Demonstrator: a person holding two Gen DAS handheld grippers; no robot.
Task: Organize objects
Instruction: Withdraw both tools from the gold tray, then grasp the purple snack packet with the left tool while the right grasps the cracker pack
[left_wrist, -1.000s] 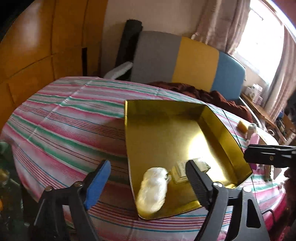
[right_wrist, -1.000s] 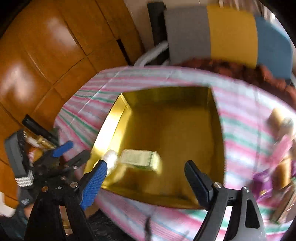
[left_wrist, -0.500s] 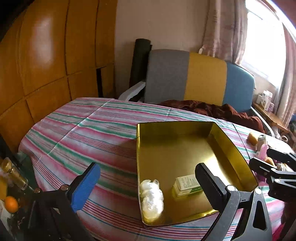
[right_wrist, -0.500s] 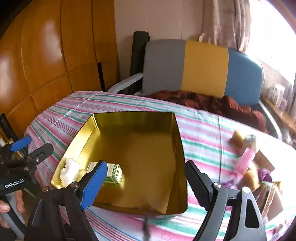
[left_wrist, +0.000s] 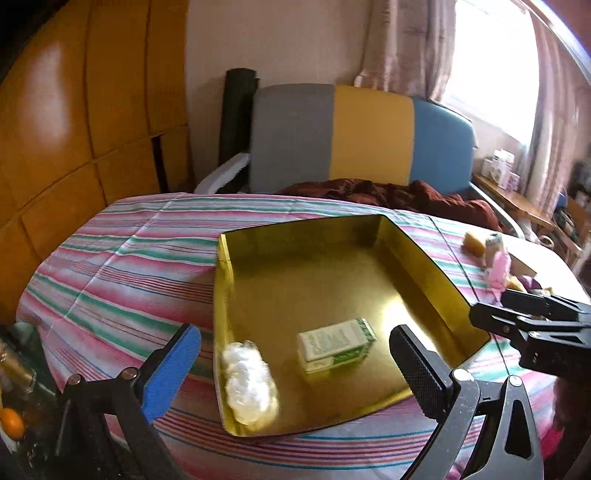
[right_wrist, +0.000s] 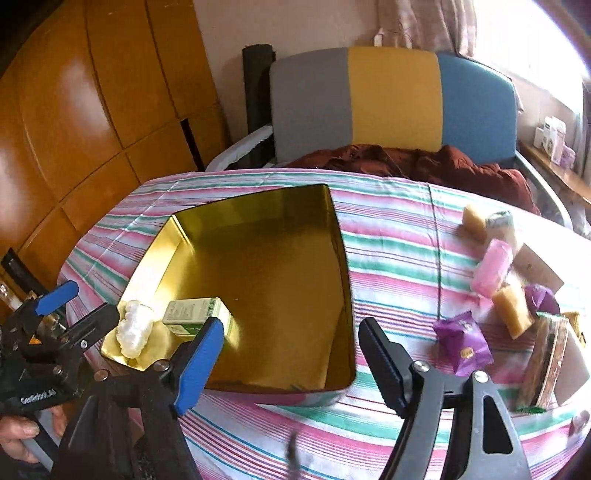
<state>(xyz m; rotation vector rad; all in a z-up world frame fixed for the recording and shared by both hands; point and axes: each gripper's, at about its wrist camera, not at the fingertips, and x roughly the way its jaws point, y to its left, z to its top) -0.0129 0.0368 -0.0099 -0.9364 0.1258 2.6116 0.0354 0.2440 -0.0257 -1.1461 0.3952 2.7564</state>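
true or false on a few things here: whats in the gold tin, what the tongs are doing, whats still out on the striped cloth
1. The gold tin holds a green and white box and a white cotton wad. True.
2. The left tongs are clamped on the box. False: they are open and hold nothing.
3. The purple packet lies inside the tin. False: it lies on the striped cloth, to the right of the tin.
4. The right tongs are open and empty. True.
5. A pink wrapped item is out on the cloth. True.
6. The tin is full to the rim. False: most of its floor is bare.
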